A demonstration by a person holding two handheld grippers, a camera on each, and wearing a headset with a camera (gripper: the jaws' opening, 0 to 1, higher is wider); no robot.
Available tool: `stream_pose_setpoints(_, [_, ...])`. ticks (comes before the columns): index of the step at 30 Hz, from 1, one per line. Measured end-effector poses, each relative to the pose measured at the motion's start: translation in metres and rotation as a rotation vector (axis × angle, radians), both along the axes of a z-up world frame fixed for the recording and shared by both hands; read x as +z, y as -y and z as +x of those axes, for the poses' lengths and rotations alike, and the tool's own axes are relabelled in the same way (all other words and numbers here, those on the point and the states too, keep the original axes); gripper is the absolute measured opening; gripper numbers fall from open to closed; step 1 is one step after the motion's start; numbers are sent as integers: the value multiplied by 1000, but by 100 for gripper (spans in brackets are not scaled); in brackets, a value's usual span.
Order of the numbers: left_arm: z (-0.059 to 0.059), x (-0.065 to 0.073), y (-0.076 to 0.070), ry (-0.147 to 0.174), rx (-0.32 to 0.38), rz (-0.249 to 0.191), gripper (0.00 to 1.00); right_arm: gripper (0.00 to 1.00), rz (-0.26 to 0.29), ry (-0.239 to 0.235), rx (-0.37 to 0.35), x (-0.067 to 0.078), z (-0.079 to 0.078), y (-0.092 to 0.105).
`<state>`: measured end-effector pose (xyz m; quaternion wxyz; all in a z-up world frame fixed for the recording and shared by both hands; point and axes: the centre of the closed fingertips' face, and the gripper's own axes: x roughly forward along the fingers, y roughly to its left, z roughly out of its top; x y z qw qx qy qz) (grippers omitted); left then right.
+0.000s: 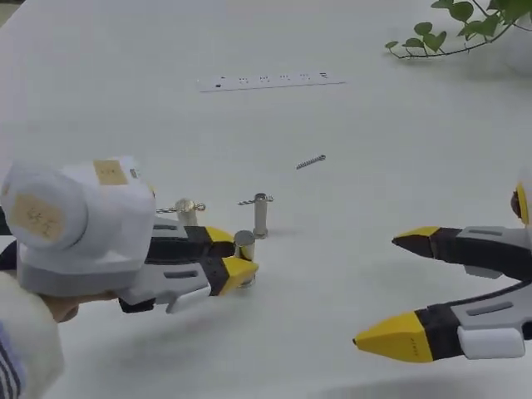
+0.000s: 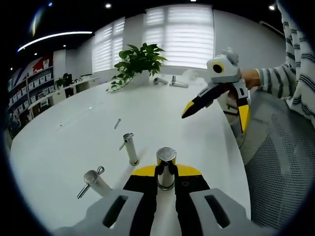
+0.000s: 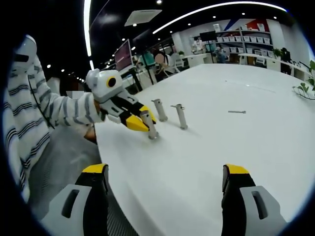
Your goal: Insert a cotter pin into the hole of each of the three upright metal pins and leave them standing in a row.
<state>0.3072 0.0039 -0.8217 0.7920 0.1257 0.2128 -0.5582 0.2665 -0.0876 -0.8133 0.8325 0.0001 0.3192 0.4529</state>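
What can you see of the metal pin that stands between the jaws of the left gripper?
The metal pin is a short, shiny silver cylinder with a flat round top and a slightly wider head. It stands upright on the white table. The yellow-tipped jaws of the left gripper close on its lower part from both sides. Nothing is threaded through it, and I cannot make out its hole.

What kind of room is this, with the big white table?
Most likely an open office or showroom. A long white table where the left gripper holds a metal pin, window blinds behind a potted plant, and display shelves along the wall point to that.
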Motion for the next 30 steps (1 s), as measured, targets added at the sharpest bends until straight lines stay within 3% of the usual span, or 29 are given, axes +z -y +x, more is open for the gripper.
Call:
stream_pose_setpoints(12, [-2,-12,1,-11,-3,-24,10,98,-9,-22,-3,-3,-2,0])
stream_pose_setpoints(19, [-3,-11,0,-15,-5,-49,11,98,-12,-16,4,-2,-1,0])
stream_pose_setpoints(22, [-2,-11,0,-35,15,-66,11,98,-8,-16,4,-2,-2,-1])
stream_pose_setpoints(27, [-3,-11,1,-21,8,-63,11,98,-10,-20,7,-2,-3,-1])
stream_pose_setpoints(30, [-4,-11,1,-31,14,-71,12,98,-7,-21,9,-1,-4,-2])
